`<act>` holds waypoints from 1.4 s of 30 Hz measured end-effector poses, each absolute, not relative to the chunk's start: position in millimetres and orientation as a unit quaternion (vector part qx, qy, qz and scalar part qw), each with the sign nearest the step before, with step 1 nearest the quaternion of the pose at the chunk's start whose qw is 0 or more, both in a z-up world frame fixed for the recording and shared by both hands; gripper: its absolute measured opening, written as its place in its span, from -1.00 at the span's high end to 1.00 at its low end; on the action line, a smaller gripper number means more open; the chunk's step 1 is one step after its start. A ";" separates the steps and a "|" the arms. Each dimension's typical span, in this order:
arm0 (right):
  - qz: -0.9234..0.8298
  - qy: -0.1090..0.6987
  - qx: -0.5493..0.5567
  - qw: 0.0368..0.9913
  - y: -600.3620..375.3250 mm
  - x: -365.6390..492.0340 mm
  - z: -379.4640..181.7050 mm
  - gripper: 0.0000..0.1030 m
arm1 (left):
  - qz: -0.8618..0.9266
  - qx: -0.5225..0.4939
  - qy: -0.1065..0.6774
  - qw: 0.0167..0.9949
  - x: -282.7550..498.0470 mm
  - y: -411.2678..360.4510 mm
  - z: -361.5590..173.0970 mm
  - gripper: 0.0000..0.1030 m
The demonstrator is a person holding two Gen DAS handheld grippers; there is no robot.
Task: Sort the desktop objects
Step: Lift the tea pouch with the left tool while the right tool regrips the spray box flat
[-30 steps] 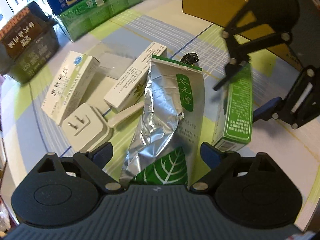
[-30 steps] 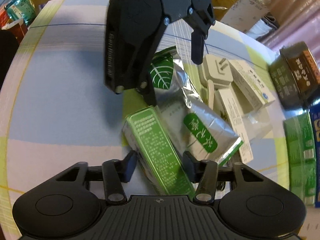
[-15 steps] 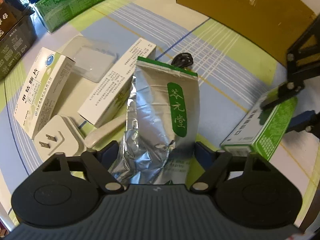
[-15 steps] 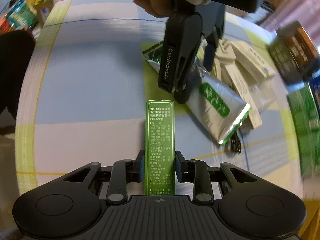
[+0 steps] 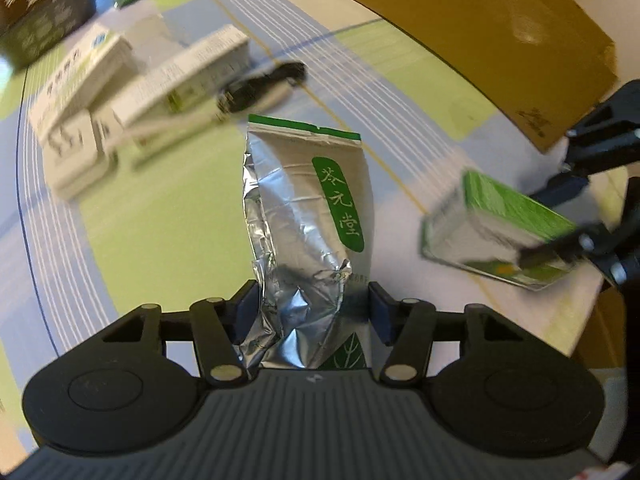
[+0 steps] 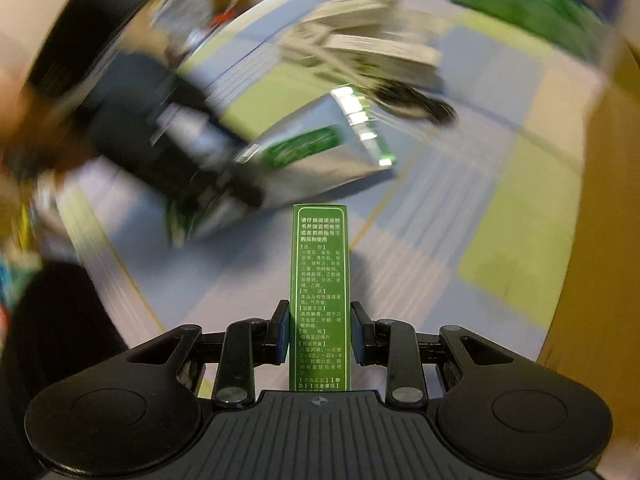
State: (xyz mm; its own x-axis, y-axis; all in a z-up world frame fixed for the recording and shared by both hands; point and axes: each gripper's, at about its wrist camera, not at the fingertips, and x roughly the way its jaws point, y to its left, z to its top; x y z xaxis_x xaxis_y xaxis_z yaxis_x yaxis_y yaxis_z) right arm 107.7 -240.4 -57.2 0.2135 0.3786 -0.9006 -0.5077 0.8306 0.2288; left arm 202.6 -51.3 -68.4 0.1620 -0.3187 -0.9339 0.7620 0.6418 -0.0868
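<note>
1. Broadly, the table (image 5: 168, 216) fills both views, its cloth checked in blue, green and white.
2. A brown carton (image 5: 480, 36) stands along the upper right of the left wrist view, at the table's far side.
3. The left gripper (image 5: 312, 312) sits at the bottom centre of its own view, fingers (image 5: 246, 312) closed on the lower part of the pouch (image 5: 312, 208). The pouch is silver foil with a green label and a green top strip, and it points up the frame, crumpled near the grip. In the right wrist view it lies blurred at centre left, held by the dark, smeared shape of the left gripper.
4. The right gripper (image 6: 319, 334) is at the bottom centre of its view, fingers (image 6: 282, 332) clamped on the green box (image 6: 320, 292), which stands narrow and straight up the frame, its printed face in white script. In the left wrist view the same box shows at mid right, tilted and blurred, with dark fingers on it.
5. White boxes (image 5: 80, 76) lie clustered at upper left of the left wrist view, blurred, with a white plug (image 5: 74, 160) just below them.
6. A dark box (image 5: 40, 4) and a green box beside it sit at the top left edge.
7. A black cord (image 5: 260, 84) lies just above the pouch's top, beside the white boxes.
</note>
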 end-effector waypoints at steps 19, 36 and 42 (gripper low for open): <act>0.147 0.403 -0.178 0.886 -246.0 57.2 -73.2 -0.45 | -0.295 0.139 0.519 0.790 130.8 -29.9 -63.0 -0.10; 0.180 0.446 -0.087 0.872 -263.1 63.2 -92.0 -0.59 | -0.275 0.141 0.533 0.788 148.9 -48.3 -74.8 -0.58; 0.184 0.449 -0.081 0.871 -263.8 64.9 -96.4 -0.58 | -0.273 0.165 0.533 0.784 142.6 -51.1 -83.6 -0.49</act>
State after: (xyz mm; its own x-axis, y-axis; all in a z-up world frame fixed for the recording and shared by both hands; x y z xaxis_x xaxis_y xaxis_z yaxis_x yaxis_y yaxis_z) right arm 64.9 -263.8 -96.4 0.5297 0.2487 -0.8109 -0.3932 0.9191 0.0250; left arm 142.6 -51.1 -83.6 0.2826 -0.2516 -0.9257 0.6027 0.7973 -0.0327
